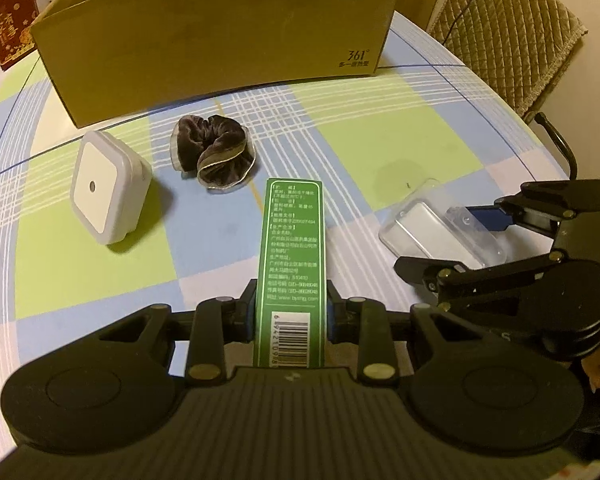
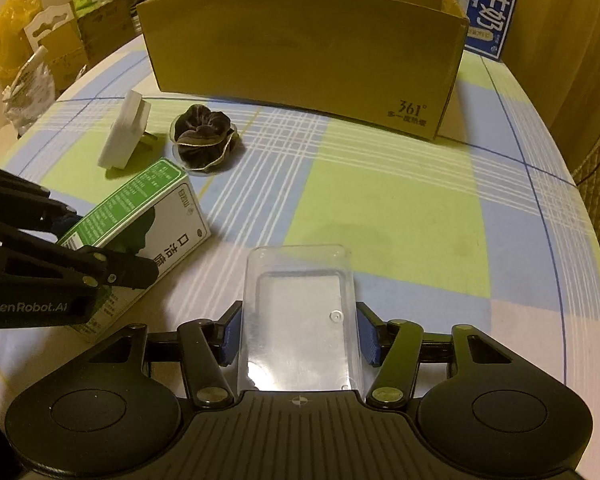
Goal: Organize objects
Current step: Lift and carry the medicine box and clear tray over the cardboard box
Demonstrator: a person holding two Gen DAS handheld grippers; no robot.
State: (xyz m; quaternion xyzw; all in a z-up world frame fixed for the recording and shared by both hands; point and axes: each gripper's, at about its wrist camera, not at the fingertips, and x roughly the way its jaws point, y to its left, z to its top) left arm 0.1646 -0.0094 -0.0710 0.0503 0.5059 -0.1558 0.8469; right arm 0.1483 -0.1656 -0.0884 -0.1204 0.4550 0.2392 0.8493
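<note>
The left gripper [image 1: 291, 308] is clamped on a green carton [image 1: 292, 256] while the right gripper's [image 2: 300, 332] pads flank a clear plastic case [image 2: 300, 312], touching its sides, before the cardboard box [image 2: 300, 64]

My left gripper [image 1: 291, 312] is angled down, clamped on the green box [image 1: 293, 256]; right gripper [image 2: 299, 334] also angled down, pads touching the clear case [image 2: 300, 320].

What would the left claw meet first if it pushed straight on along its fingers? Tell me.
Holding the green box, the left claw points down at the checked tablecloth, so the box's far end probably meets the cloth first, just short of the dark scrunchie; depth is uncertain.
</note>
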